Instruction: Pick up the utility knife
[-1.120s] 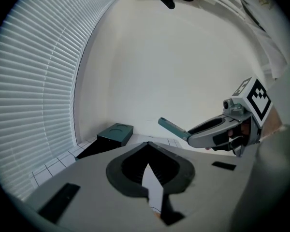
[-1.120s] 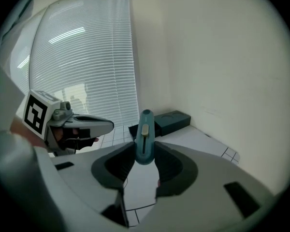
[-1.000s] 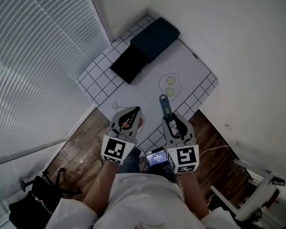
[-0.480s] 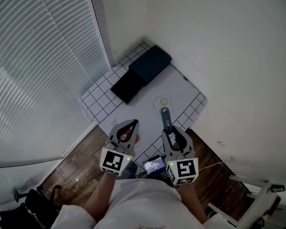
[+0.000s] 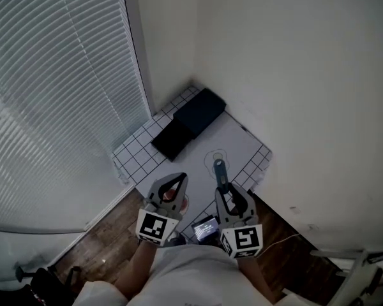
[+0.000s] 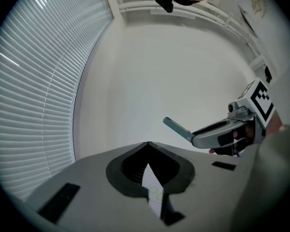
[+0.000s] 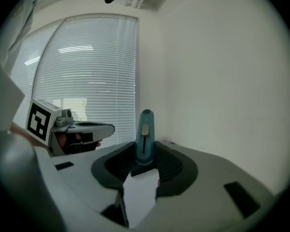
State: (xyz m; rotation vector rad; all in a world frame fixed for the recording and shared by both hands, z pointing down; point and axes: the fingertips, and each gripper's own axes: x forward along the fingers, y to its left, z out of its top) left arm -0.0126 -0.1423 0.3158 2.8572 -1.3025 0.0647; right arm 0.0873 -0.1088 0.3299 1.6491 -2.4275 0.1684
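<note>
Knife (image 7: 144, 135) is clamped in the right hand-held gripper (image 7: 145, 154), with its body sticking out past the jaw tips. The left hand-held gripper (image 6: 148, 145) is kept closed, with nothing gripped. Both have been raised over the last second. The bench (image 5: 246, 146) is now seen further below, and the knife is carried well clear of it. Pick-up is judged done.

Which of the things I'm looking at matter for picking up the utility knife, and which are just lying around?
For the job: utility knife, gripped in the jaws of the right gripper.

Just lying about: dark blue box, black box, gridded mat under them. The left gripper holds nothing.
</note>
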